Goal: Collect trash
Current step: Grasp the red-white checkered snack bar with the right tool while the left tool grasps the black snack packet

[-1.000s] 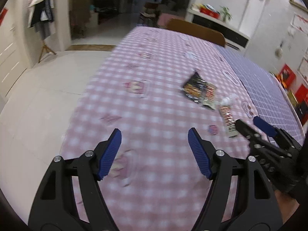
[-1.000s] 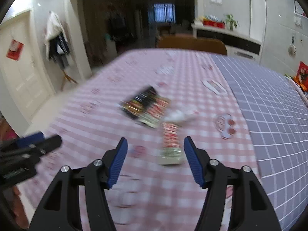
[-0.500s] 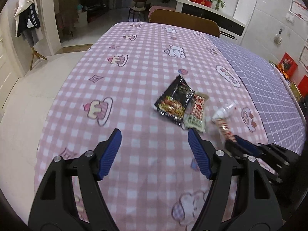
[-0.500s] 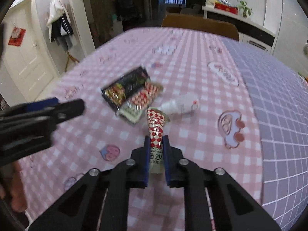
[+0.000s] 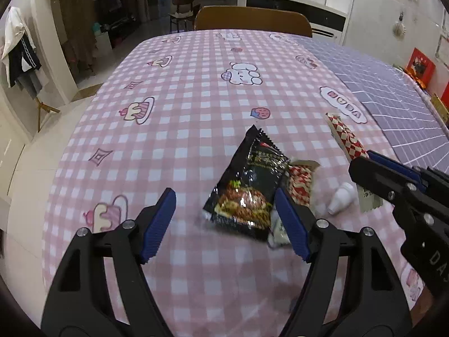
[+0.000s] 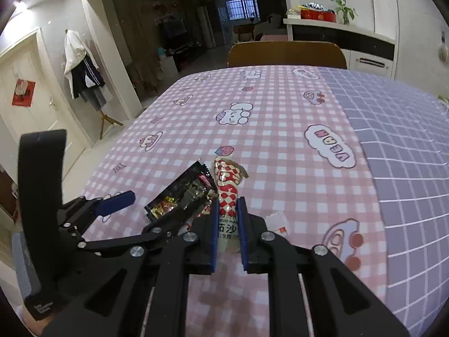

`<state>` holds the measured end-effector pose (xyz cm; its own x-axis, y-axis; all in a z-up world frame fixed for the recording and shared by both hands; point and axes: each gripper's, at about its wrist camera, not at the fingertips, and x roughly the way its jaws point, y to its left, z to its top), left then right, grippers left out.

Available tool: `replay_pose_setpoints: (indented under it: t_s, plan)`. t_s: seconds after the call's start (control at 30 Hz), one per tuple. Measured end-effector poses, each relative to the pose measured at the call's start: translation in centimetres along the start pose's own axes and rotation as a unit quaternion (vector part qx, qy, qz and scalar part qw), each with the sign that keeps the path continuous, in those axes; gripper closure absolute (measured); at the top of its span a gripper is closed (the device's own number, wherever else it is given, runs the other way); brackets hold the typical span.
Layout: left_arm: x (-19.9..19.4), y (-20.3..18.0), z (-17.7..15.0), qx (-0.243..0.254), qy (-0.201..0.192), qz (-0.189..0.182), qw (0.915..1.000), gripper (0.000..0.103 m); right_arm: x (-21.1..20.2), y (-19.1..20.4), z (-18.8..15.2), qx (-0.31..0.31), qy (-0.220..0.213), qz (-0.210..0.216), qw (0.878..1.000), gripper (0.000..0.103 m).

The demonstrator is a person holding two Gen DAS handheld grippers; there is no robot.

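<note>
My right gripper (image 6: 227, 210) is shut on a red-and-white checked sachet (image 6: 227, 188) and holds it above the table; the sachet (image 5: 348, 140) also shows in the left wrist view, sticking out of the right gripper (image 5: 364, 160). A black snack wrapper (image 5: 249, 188) lies on the pink checked tablecloth (image 5: 196, 112), partly over another red-checked wrapper (image 5: 301, 182). A small white crumpled piece (image 5: 341, 200) lies beside them. My left gripper (image 5: 224, 210) is open just in front of the black wrapper (image 6: 179, 196), its right finger at the wrapper's edge.
A wooden chair (image 5: 252, 21) stands at the table's far end. The table's right part has a purple grid cloth (image 6: 407, 140). The table's left edge drops to the tiled floor (image 5: 42, 140). A small white paper scrap (image 6: 277, 221) lies by my right gripper.
My right gripper shut on the checked sachet and lifted it off the table. My left gripper moved forward and right, up to the black wrapper, still open.
</note>
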<state>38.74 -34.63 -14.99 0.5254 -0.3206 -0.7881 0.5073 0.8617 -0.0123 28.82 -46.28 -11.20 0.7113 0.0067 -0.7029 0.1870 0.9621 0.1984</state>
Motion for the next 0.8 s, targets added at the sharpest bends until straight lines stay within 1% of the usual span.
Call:
replay_pose_setpoints:
  t_s: [0.07,0.23,0.33,0.37,0.4,0.43,0.47,0.5,0.57,0.67,0.8]
  plan:
    - [0.6,-0.2,0.2,0.006,0.001,-0.008,0.9999,0.031,0.5,-0.2,-0.1,0.005,0.003,0.006,1.000,0.090]
    - [1.9,-1.3,0.7,0.035,0.007,0.007,0.9994,0.030,0.7,-0.7,-0.2,0.014,0.006,0.012,1.000,0.090]
    - [2.0,-1.4,0.7,0.036,0.003,0.002,0.9993,0.032,0.7,-1.0,-0.3,0.020,0.006,0.014,1.000,0.090]
    - [2.0,-1.1,0.8,0.026,0.006,-0.008,0.9996,0.043,0.7,-1.0,-0.4,0.020,0.005,0.013,1.000,0.090]
    - [1.8,-0.8,0.9,0.017,0.006,-0.016,0.9997,0.050,0.6,-1.0,-0.4,0.021,0.004,0.013,1.000,0.090]
    - [1.7,-0.7,0.9,0.016,0.007,-0.014,0.9997,0.064,0.5,-0.9,-0.4,0.021,0.004,0.016,1.000,0.090]
    - [1.6,-0.6,1.0,0.015,0.011,-0.022,0.9996,0.072,0.5,-0.9,-0.4,0.022,0.004,0.018,1.000,0.090]
    - [1.4,-0.5,0.9,0.015,0.017,-0.028,0.9994,0.072,0.5,-0.8,-0.5,0.023,0.003,0.022,0.999,0.090]
    - [0.9,-0.6,0.7,0.019,0.017,-0.025,0.9994,0.079,0.2,-0.5,-0.5,0.019,0.000,0.024,1.000,0.090]
    - [-0.1,0.4,0.0,-0.009,0.012,-0.042,0.9990,0.085,-0.3,0.2,-0.6,0.012,-0.004,0.031,0.999,0.090]
    - [-2.8,2.6,-1.4,-0.047,-0.007,-0.059,0.9972,0.086,-1.7,2.0,-1.0,-0.004,-0.007,0.045,0.999,0.090]
